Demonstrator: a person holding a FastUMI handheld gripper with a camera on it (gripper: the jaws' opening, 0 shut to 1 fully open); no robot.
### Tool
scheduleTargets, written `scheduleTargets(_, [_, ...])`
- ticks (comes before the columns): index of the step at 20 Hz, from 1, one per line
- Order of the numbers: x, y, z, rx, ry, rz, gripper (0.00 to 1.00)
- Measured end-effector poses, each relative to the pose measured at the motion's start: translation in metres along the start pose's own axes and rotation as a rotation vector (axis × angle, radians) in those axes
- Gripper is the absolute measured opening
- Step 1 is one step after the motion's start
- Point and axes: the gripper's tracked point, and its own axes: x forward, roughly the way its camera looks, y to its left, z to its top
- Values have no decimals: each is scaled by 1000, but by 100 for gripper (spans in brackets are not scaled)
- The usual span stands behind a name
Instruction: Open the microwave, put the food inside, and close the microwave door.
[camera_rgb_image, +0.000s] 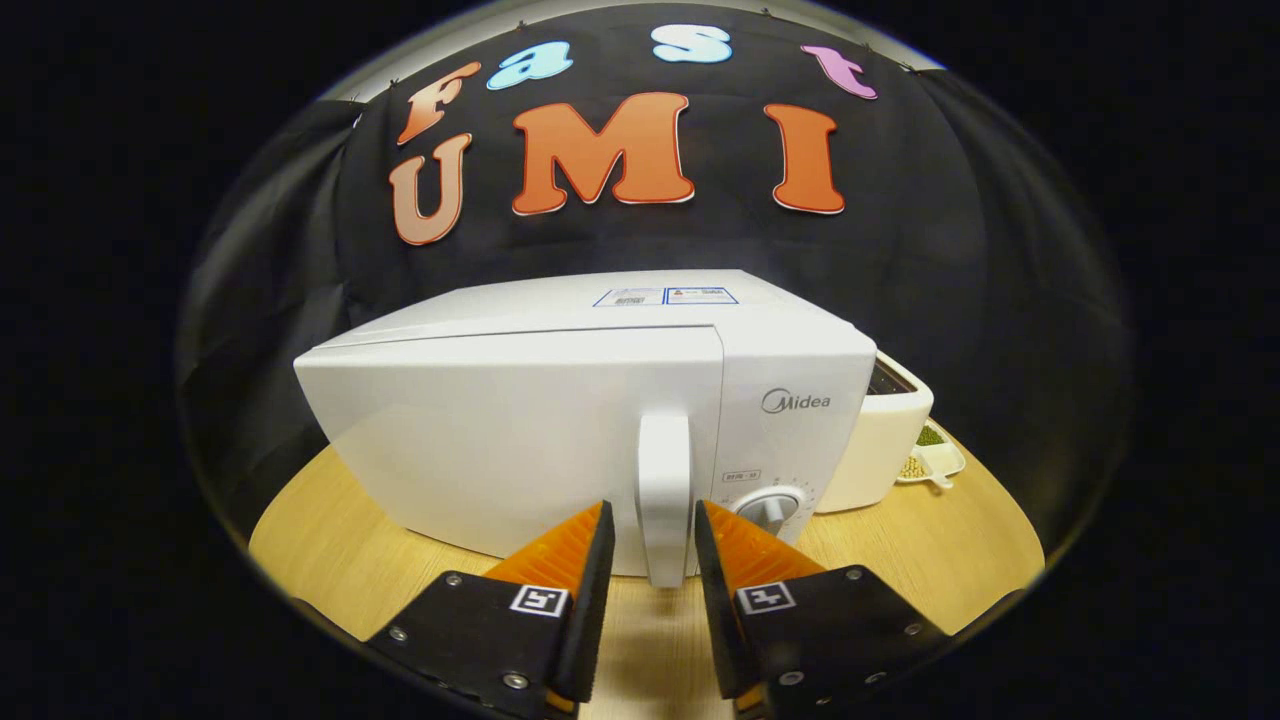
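Nearest to us, the tongs stand parted to a narrow gap, their two fingers flanking the lower end of the microwave's upright door handle; whether either finger touches it we cannot tell. Each finger carries a small square black-and-white marker on its housing and a ridged, wedge-shaped inner face. Between the fingers lies a strip of bare counter, a pale wood-grain surface with a rounded edge and open room to the left of the appliance. The microwave sits on this counter with its door shut; it is a smooth white box with softly rounded corners, its door panel plain and matte. On the control panel right of the handle we read the brand "Midea" above a round dial ringed with fine tick marks; a small label above the dial is too small to read. Two stickers lie on the top, their print illegible. Beyond the microwave's right side stands a cream-coloured appliance, and beside it a small white dish holding green and yellowish food.
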Motion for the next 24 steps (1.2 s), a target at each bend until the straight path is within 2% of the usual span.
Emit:
scheduleTargets(1, [1, -3, -1, -8, -4, -8, 37])
scheduleTargets(3, [3, -3, 0, 7, -12, -3, 27])
scheduleTargets(7, [1, -4, 0, -23, -31, -28, 17])
scheduleTargets(12, [-1, -6, -2, 4, -23, -99, 16])
scheduleTargets(13, [-3, -5, -3, 18, -20, -114, 11])
scheduleTargets(14, [-3, -5, -3, 29, -21, -127, 11])
scheduleTargets(18, [-4, -3, -2, 31, -36, -117, 11])
scheduleTargets(19, [-4, -4, -4, 28, -31, -118, 8])
scheduleTargets(24, [-67, 16, -28, -30, -62, -125, 7])
